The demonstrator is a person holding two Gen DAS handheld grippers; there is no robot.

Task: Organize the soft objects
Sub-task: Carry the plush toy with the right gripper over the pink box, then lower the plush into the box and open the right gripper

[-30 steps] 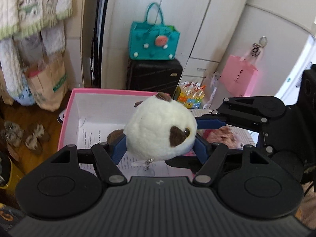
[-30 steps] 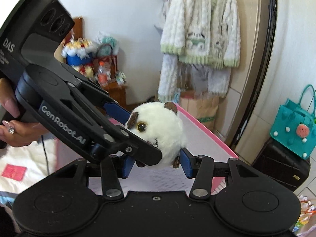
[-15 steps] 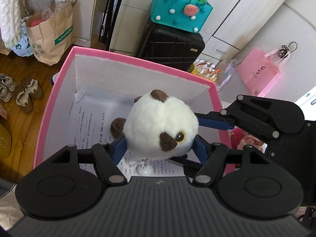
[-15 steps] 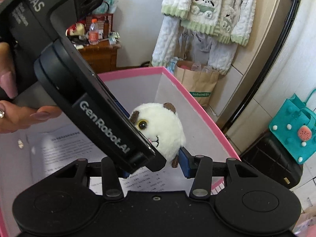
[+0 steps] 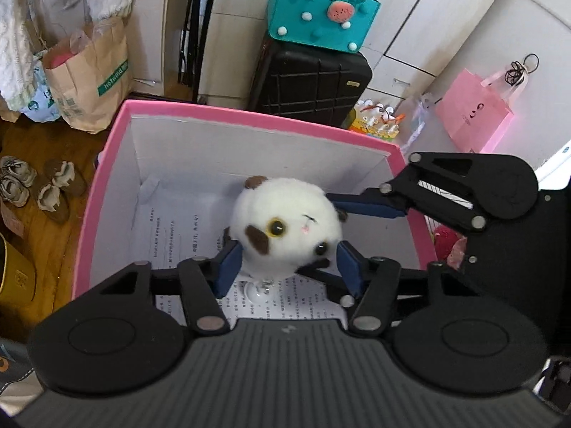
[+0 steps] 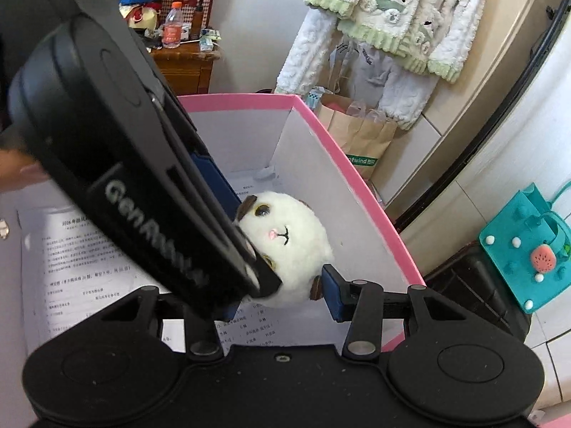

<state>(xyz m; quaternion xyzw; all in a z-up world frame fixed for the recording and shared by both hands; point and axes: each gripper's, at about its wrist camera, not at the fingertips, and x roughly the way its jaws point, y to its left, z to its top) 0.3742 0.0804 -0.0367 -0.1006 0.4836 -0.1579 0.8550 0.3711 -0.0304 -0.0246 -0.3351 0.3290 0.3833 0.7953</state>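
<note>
The plush (image 5: 285,230), a round white toy with brown patches and glassy eyes, hangs over the inside of the pink box (image 5: 107,185), above the printed sheets (image 5: 171,235) that line its white floor. The left tool (image 5: 287,267) has its two blue pads on either side of the plush's lower half; its jaws are closing at a middling width, and the pads look to be touching the fur on both sides. The right tool (image 6: 282,290) also straddles the plush: its right-hand pad presses the toy's flank in its own view, while its other pad is hidden behind the left tool's black body, which crosses that view on a slant. From the left view one blue finger (image 5: 367,207) of the right tool reaches the plush's upper side. A small clear tag (image 5: 255,290) dangles beneath the toy. Behind the box stand a black suitcase (image 5: 314,82) with a teal bag (image 5: 321,10) on top, and a paper bag (image 5: 89,75).
</note>
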